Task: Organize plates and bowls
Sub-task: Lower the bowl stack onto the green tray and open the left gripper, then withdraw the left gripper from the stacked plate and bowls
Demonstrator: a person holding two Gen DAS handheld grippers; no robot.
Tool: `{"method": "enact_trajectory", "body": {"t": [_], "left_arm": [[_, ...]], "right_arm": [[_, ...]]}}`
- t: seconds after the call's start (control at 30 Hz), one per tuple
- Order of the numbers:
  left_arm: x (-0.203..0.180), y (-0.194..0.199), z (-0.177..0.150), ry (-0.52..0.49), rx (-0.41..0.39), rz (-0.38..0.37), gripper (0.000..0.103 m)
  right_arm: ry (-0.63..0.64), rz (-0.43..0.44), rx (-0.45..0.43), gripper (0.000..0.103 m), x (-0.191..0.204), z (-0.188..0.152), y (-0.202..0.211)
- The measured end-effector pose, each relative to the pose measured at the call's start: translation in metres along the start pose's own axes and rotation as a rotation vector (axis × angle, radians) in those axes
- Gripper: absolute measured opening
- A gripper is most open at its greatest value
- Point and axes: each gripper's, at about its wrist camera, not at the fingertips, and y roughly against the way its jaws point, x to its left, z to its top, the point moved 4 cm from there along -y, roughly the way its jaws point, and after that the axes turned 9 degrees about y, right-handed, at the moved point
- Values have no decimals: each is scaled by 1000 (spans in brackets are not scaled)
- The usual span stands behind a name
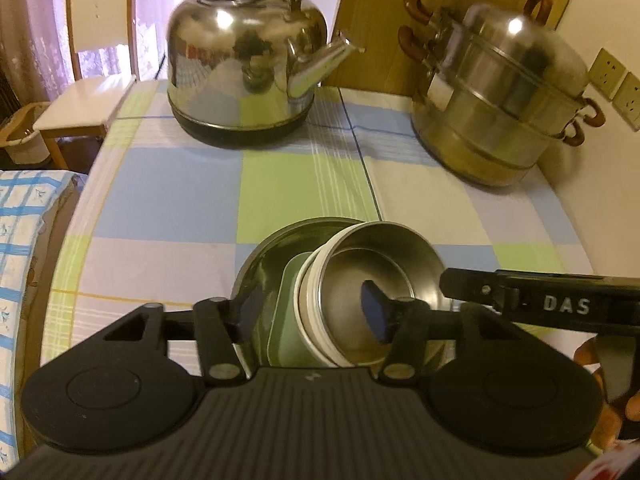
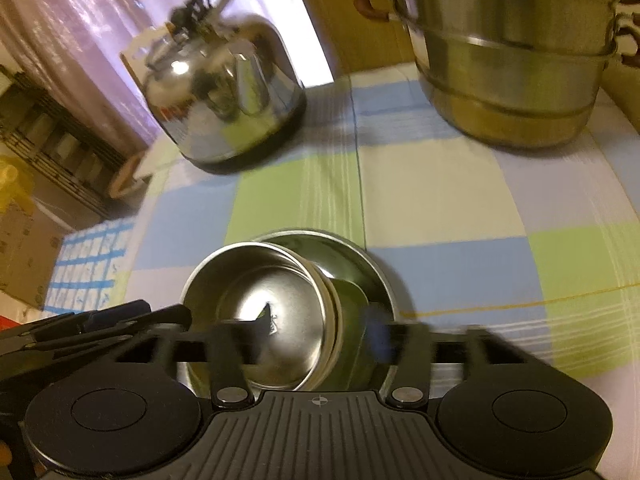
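Observation:
A small steel bowl with a white outer wall lies tilted inside a larger steel bowl on the checked tablecloth. A green square dish lies under it. My left gripper is open, with one finger outside the large bowl's rim and the other inside the small bowl. My right gripper is open in the same way around the small bowl, which leans in the large bowl. The right gripper's finger shows at the right of the left wrist view.
A steel kettle stands at the back left of the table. A stacked steel steamer pot stands at the back right by the wall. A white chair stands beyond the table's left edge. The checked cloth covers the table.

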Motion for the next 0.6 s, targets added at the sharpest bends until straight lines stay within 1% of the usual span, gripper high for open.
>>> {"method": "enact_trajectory", "body": {"t": [0.1, 0.17, 0.27, 0.6], "left_arm": [[-1, 18, -7, -10, -34, 14, 60], [-1, 30, -14, -11, -48, 17, 66], [-3, 47, -27, -16, -64, 21, 67], [-15, 92, -79, -18, -68, 31, 70]], "right_arm": [[21, 8, -48, 71, 3, -8, 17], [26, 8, -68, 72, 4, -16, 28], [31, 10, -81, 72, 5, -28, 42], [56, -10, -55, 73, 3, -76, 78]]}}
